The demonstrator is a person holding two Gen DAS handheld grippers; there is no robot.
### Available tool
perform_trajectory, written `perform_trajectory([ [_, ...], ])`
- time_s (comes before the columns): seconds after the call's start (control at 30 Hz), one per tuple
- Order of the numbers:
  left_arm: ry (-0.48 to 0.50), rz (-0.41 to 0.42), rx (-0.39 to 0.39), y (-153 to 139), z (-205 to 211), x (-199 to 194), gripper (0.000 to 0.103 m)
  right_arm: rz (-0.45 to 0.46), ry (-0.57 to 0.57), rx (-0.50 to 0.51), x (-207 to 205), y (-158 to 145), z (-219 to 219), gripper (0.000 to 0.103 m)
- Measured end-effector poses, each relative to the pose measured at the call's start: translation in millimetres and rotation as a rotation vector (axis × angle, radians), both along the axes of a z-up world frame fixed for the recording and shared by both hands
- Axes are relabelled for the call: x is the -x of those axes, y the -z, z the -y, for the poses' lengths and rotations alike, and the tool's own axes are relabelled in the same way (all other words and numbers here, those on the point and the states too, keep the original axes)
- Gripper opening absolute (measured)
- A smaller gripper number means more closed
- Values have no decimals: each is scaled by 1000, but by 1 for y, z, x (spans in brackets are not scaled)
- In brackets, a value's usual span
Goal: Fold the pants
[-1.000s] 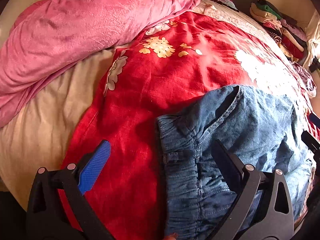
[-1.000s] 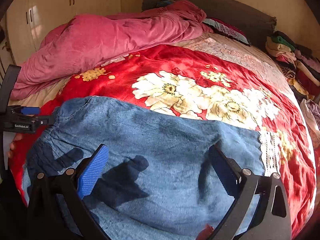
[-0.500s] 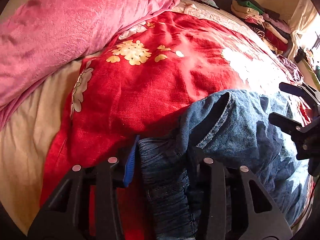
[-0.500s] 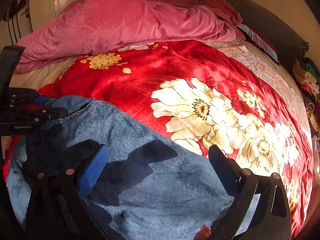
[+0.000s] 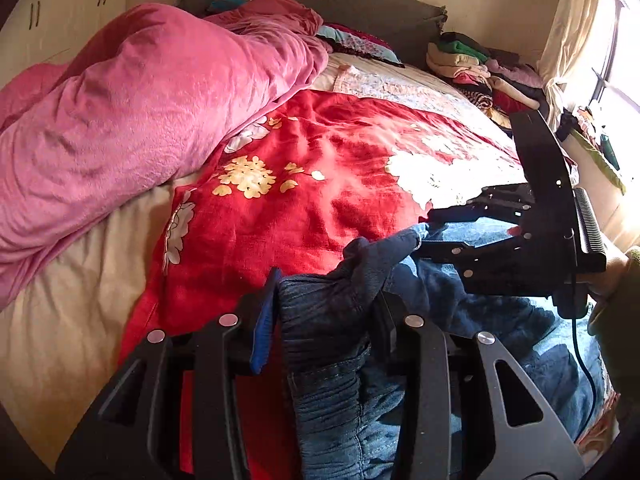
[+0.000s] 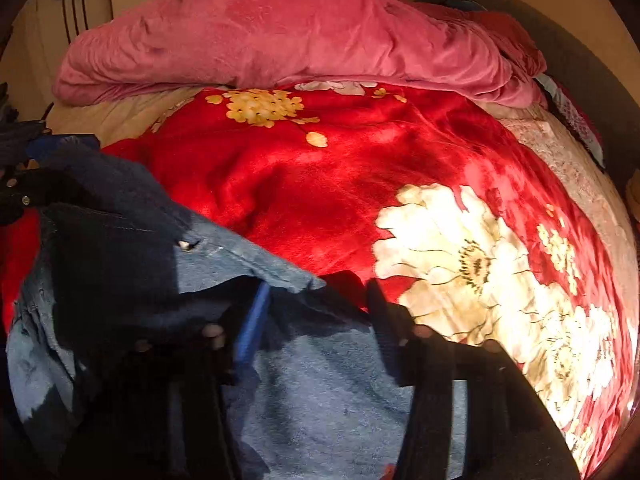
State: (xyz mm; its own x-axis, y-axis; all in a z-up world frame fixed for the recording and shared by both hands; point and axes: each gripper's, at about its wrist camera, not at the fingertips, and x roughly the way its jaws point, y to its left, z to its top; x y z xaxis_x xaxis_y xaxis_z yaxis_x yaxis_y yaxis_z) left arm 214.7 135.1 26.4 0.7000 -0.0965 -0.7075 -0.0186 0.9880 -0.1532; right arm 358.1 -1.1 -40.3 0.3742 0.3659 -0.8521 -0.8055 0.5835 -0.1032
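Denim pants (image 5: 492,316) lie at the near edge of a bed (image 5: 56,320) covered by a red floral blanket (image 5: 320,200). The left tongs (image 5: 324,312) are clenched on the gathered waistband; the right tongs (image 6: 316,312) pinch a denim edge. For a neat fold, both should lift together, keeping that edge taut and level.

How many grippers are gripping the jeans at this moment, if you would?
2: the left gripper clamps the jeans at the waistband; the right gripper pinches their far edge.
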Motion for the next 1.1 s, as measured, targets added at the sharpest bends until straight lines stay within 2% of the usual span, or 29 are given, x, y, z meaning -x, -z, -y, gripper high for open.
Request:
perform_trajectory([
  [0.03, -4, -1, -8, 1, 1, 0, 31, 2, -2, -10, 4, -1, 0, 18],
  [0.1, -14, -3, -14, 2, -1, 1, 31, 25, 11, -18, 12, -6, 4, 11],
  [0.17, -26, -8, -3, 3, -5, 1, 31, 32, 38, -60, 19, -15, 14, 8],
  [0.37, -15, 14, -16, -2, 1, 13, 31, 81, 105, -180, 52, -48, 46, 6],
  [0.57, 16, 68, -8, -14, 12, 47, 32, 102, 132, -273, 112, -68, 74, 6],
  [0.7, 38, 77, 11, -10, 17, 76, 32, 79, 117, -296, 158, -66, 87, 6],
  [0.87, 66, 42, 99, 4, 18, 120, 33, 21, 102, -311, 211, -59, 98, 6],
  [1.0, 99, 4, 82, 16, 26, 146, 33, -27, 75, -273, 249, -49, 99, 6],
  [1.1, 113, -25, 68, 22, 28, 158, 38, -65, 67, -255, 271, -39, 100, 6],
])
